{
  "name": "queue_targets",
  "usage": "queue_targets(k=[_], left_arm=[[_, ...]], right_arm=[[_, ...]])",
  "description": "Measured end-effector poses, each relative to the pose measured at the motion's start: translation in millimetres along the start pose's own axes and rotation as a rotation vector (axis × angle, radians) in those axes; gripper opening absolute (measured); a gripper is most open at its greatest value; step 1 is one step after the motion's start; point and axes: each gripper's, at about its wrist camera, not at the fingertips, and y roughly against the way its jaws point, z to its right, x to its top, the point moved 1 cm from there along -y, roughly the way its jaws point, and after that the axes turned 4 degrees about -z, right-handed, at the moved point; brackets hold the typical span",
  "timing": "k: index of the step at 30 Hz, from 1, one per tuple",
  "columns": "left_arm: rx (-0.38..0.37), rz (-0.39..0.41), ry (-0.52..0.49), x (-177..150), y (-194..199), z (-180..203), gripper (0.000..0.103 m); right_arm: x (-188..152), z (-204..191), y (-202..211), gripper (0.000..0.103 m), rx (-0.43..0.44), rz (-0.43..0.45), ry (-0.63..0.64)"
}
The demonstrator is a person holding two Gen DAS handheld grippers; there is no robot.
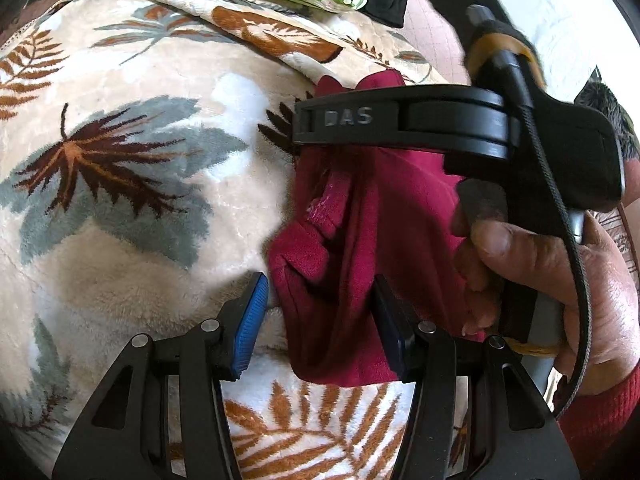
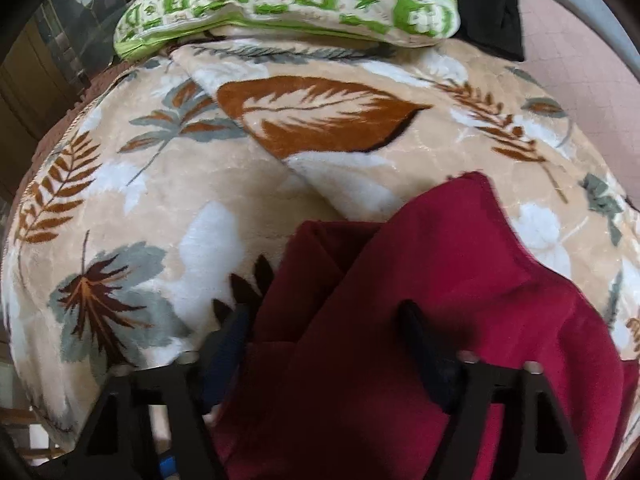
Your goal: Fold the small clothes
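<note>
A dark red garment [image 1: 348, 232] lies bunched on a beige leaf-print blanket [image 1: 132, 208]. My left gripper [image 1: 320, 312] points down at its near end. The bunched cloth sits between the blue pads [image 1: 250, 324]. The right pad lies against the cloth, and a strip of blanket shows beside the left one. My right gripper [image 1: 320, 120], held by a hand [image 1: 560, 272], reaches across the garment's far part. In the right wrist view the garment [image 2: 420, 280] spreads under my right gripper [image 2: 324, 320]. Its dark fingers [image 2: 424, 344] stand apart with cloth between them.
A green and white patterned pillow [image 2: 288, 0] lies at the blanket's far end, with a black cloth [image 2: 492, 12] beside it. A folded-over flap of blanket [image 2: 320, 116] lies beyond the garment. Pink quilted surface [image 2: 580, 80] runs along the right.
</note>
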Motion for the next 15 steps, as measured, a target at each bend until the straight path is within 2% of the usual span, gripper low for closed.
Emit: queue_targets(k=[2, 3, 5, 7, 11, 12, 13, 14, 15], left_arm=[[0.004, -0.003, -0.008, 0, 0, 1, 0.052], [0.006, -0.005, -0.012, 0, 0, 1, 0.052], [0.004, -0.018, -0.03, 3, 1, 3, 0.052], [-0.015, -0.024, -0.05, 6, 6, 3, 0.052], [-0.077, 0.014, -0.08, 11, 24, 2, 0.054], [-0.091, 0.017, -0.086, 11, 28, 2, 0.059], [-0.107, 0.02, -0.089, 13, 30, 2, 0.07], [-0.124, 0.027, -0.086, 14, 33, 2, 0.077], [-0.144, 0.037, -0.08, 16, 35, 2, 0.078]], right_arm=[[-3, 3, 6, 0.051, 0.015, 0.015, -0.001], [-5, 8, 10, 0.047, 0.04, 0.026, -0.009], [-8, 15, 18, 0.034, 0.102, 0.043, -0.036], [-9, 22, 25, 0.027, 0.156, 0.054, -0.064], [-16, 43, 40, 0.024, 0.269, 0.084, -0.148], [-16, 43, 40, 0.024, 0.287, 0.086, -0.163], [-17, 45, 41, 0.024, 0.305, 0.087, -0.177], [-18, 47, 42, 0.024, 0.319, 0.089, -0.188], [-19, 47, 43, 0.024, 0.324, 0.091, -0.192]])
